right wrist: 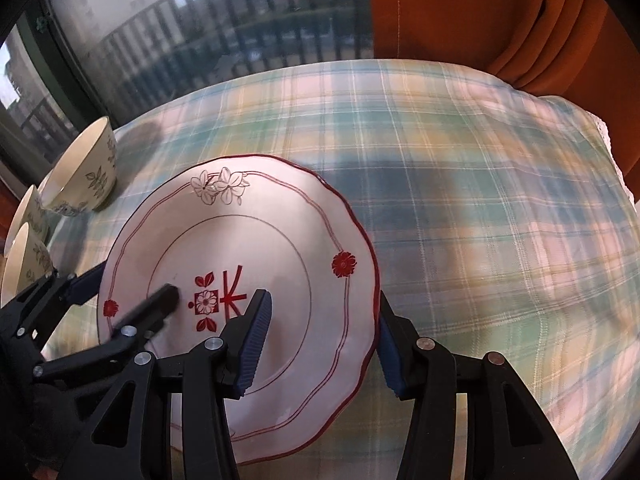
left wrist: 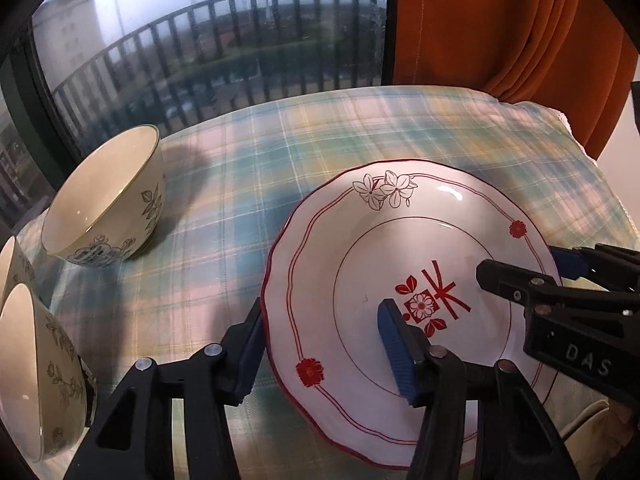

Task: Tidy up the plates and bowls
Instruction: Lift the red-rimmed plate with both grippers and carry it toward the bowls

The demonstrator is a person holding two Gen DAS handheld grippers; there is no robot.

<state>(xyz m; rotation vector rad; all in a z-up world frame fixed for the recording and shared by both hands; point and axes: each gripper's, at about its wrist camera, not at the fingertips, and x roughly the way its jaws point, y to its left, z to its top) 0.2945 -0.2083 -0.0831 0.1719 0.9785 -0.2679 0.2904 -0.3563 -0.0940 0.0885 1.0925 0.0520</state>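
A white plate with red trim and a red flower emblem (left wrist: 400, 264) (right wrist: 240, 248) sits above the plaid tablecloth. My left gripper (left wrist: 320, 344) straddles its left rim, one blue pad outside the rim and one over the plate's face. My right gripper (right wrist: 324, 344) straddles its right rim the same way and also shows in the left wrist view (left wrist: 560, 276). The left gripper shows in the right wrist view (right wrist: 120, 292). Whether the pads press the rim is unclear. A cream floral bowl (left wrist: 108, 200) (right wrist: 80, 172) stands at the far left.
Two more floral bowls (left wrist: 36, 364) (right wrist: 24, 256) sit at the left edge. The plaid cloth (left wrist: 320, 140) covers the table. A window with a balcony railing (left wrist: 200, 40) is behind it, and an orange curtain (left wrist: 500, 24) hangs at the right.
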